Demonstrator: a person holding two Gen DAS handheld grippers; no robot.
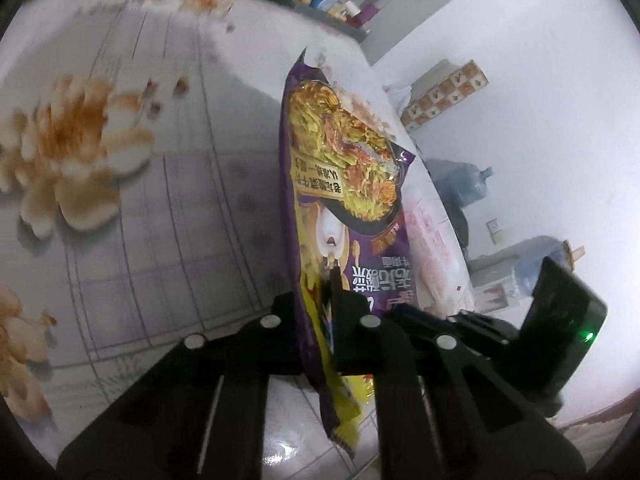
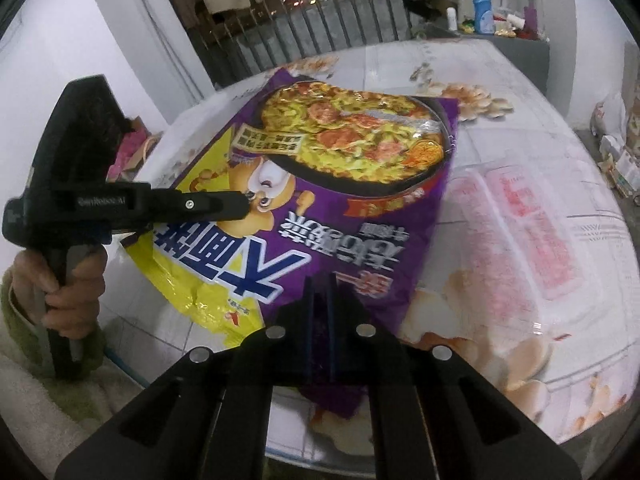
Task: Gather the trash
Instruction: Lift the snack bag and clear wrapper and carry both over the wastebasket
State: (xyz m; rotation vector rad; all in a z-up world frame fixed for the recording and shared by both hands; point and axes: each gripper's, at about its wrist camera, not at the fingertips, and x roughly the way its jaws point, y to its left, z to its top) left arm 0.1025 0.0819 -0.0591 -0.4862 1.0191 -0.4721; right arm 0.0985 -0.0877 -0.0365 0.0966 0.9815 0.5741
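A purple and yellow noodle wrapper [image 2: 320,184] is held up over the edge of the flower-patterned table [image 2: 500,92]. My right gripper [image 2: 320,284] is shut on its near purple edge. My left gripper [image 2: 240,204] comes in from the left and is shut on the wrapper's yellow side. In the left wrist view the wrapper [image 1: 340,184] stands edge-on between the shut fingers of my left gripper [image 1: 320,292], and the right gripper's body [image 1: 560,320] shows at lower right.
A clear plastic tray with pink print [image 2: 532,220] lies on the table right of the wrapper. Bottles and clutter [image 2: 484,12] stand on a shelf behind the table. A metal railing [image 2: 304,28] runs along the back. Boxes [image 2: 620,152] sit on the floor at right.
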